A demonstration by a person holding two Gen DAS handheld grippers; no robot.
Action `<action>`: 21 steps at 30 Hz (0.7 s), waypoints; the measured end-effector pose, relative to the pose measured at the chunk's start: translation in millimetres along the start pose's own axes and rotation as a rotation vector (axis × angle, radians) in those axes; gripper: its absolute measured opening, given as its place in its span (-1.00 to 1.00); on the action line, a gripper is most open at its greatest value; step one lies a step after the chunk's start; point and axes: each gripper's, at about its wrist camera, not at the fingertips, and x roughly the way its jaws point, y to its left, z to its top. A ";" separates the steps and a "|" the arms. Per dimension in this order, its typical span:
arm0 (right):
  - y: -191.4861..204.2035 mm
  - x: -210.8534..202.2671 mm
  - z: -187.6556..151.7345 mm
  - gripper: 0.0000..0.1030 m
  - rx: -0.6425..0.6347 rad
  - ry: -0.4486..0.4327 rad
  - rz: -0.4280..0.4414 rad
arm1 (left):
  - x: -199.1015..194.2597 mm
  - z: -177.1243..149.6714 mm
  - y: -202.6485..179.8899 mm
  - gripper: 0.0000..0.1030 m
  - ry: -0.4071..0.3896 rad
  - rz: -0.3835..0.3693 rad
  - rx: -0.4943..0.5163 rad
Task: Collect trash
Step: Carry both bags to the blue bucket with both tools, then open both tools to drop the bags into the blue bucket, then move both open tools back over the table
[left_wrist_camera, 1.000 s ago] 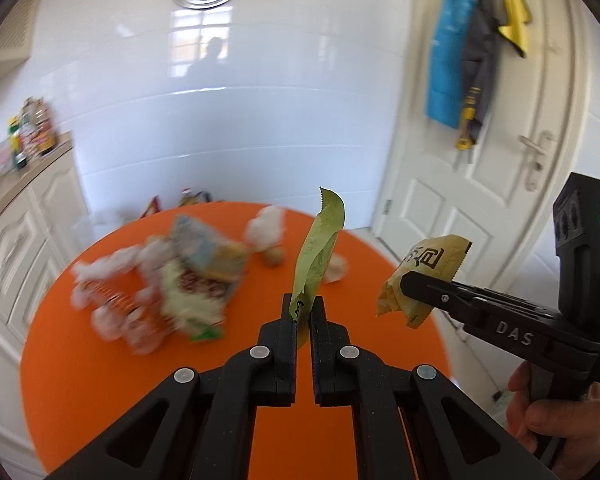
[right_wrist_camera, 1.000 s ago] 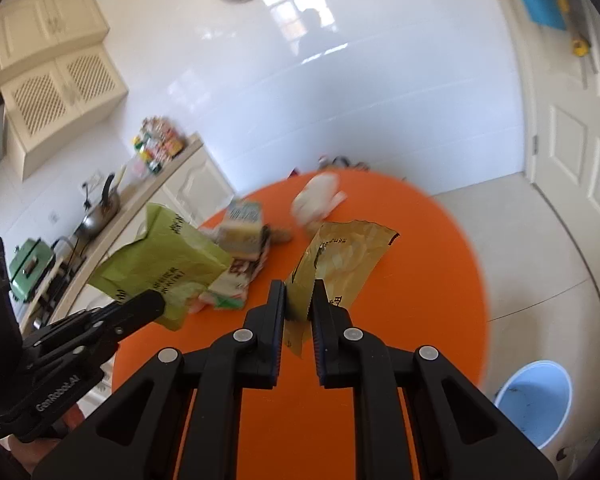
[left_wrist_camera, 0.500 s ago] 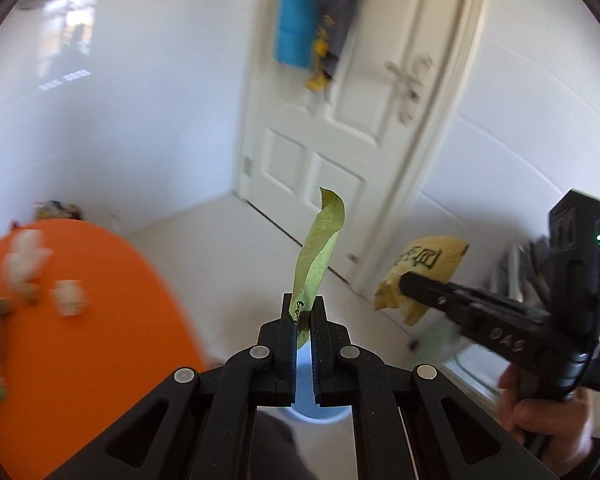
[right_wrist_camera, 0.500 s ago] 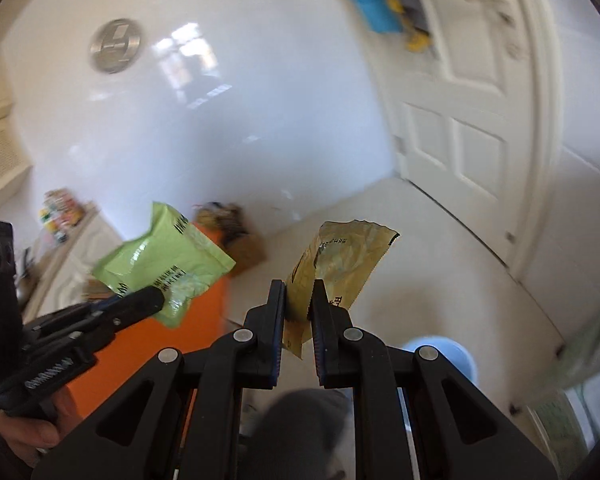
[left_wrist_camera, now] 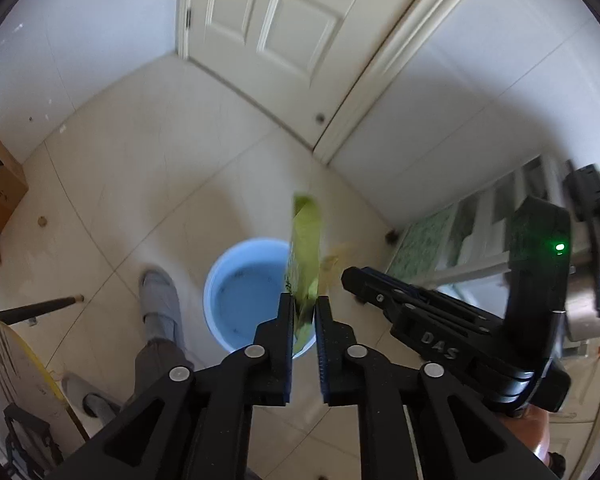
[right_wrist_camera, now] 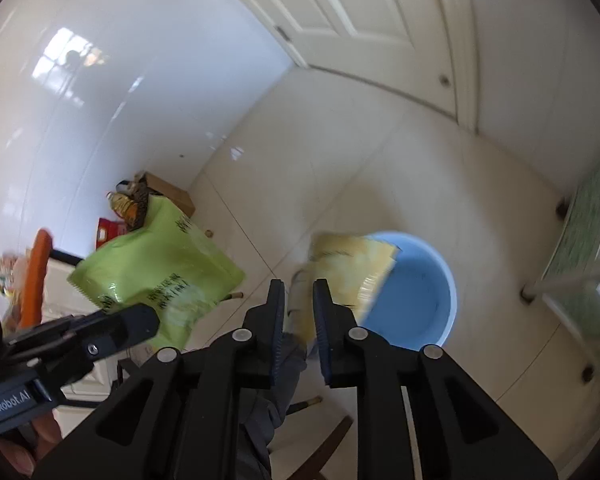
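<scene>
1. Both grippers pointed steeply down at the tiled floor, over a light blue bucket (left_wrist_camera: 247, 295) standing near the corner by the white door (left_wrist_camera: 276, 20).
2. Left gripper (left_wrist_camera: 303, 305): jaws had just been opening, a narrow gap showed between them. The green wrapper (left_wrist_camera: 305, 248) was still between the pads, seen edge-on, sticking up and out over the bucket's right rim. Could not tell whether the pads still pressed on it.
3. Right gripper (right_wrist_camera: 299, 293): jaws had just been opening, clearly apart. The yellow wrapper (right_wrist_camera: 350, 270) sat at the tip of its right finger, blurred, over the bucket's left rim (right_wrist_camera: 448, 284). It looked out of the grip, not clamped.
4. From the right wrist view the green wrapper (right_wrist_camera: 160, 272) showed flat-on, at the tip of the left gripper (right_wrist_camera: 136, 324).
5. From the left wrist view the right gripper (left_wrist_camera: 350, 276) sat just right of the green wrapper, the yellow wrapper only a blurred patch at its tip.
6. Person's grey shoe (left_wrist_camera: 160, 304) stood on the floor just left of the bucket.
7. Cardboard box (left_wrist_camera: 2, 184) against the wall at the left edge of the floor.
</scene>
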 end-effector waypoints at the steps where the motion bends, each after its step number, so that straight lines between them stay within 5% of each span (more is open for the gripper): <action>1: -7.6 2.8 0.4 -0.05 0.026 0.000 -0.004 | 7.4 7.2 2.9 -0.50 0.019 0.012 0.004; 2: -13.7 2.9 1.3 0.31 0.042 -0.005 -0.008 | 14.4 13.7 2.0 -0.33 0.035 0.023 0.005; 4: -19.0 -1.9 0.1 0.58 0.060 -0.027 -0.022 | 14.0 18.0 0.2 0.27 0.015 0.049 0.005; 7: -22.4 -11.4 1.6 0.98 0.075 -0.059 -0.030 | 0.9 20.9 -11.7 0.41 -0.017 0.098 0.016; 15: -8.8 -58.5 -9.2 1.00 0.102 -0.167 -0.065 | -76.4 -34.3 -57.4 0.61 -0.189 0.216 0.055; 21: 52.0 -103.2 -15.6 1.00 0.020 -0.260 -0.040 | -156.5 -98.8 -67.2 0.67 -0.362 0.235 0.025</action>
